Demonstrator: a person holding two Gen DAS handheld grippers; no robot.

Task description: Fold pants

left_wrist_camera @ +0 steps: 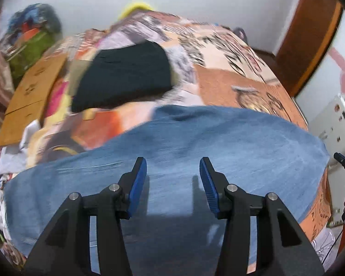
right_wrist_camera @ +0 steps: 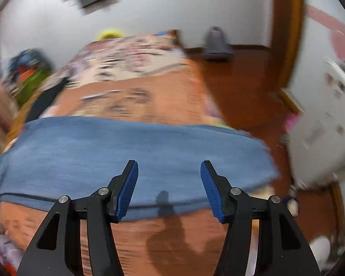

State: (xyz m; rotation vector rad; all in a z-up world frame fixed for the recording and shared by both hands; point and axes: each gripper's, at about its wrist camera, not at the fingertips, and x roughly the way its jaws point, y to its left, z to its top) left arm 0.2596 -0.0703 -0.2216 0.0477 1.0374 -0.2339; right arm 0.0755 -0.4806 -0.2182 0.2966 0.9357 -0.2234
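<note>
The blue denim pants [left_wrist_camera: 195, 142] lie flat across the near part of the bed, on its patterned orange bedspread [left_wrist_camera: 230, 85], as a broad band running side to side; in the right wrist view the same pants [right_wrist_camera: 126, 147] end at a straight near edge with bare bedspread [right_wrist_camera: 149, 105] before and beyond them. They look already doubled into one wide panel, though motion blur hides seams and pockets, so I cannot tell which end is the waistband.

The left tongs [left_wrist_camera: 173, 179] hang over the middle of the denim, spread wide and holding nothing. The right tongs [right_wrist_camera: 169, 184] hover above the near edge toward the right end of the panel, likewise spread and empty.

By my reading, this is the gap between folds: the cloth is laid out and both tools are coming in for a fresh grip. The next move probably calls for each pair of tongs to drop to an edge or corner, pinch through all layers, and carry that end over the other while keeping edges aligned.

Farther up the bed lies a black folded garment [left_wrist_camera: 126, 76]; a cardboard sheet [left_wrist_camera: 32, 96] lies at its left side.
</note>
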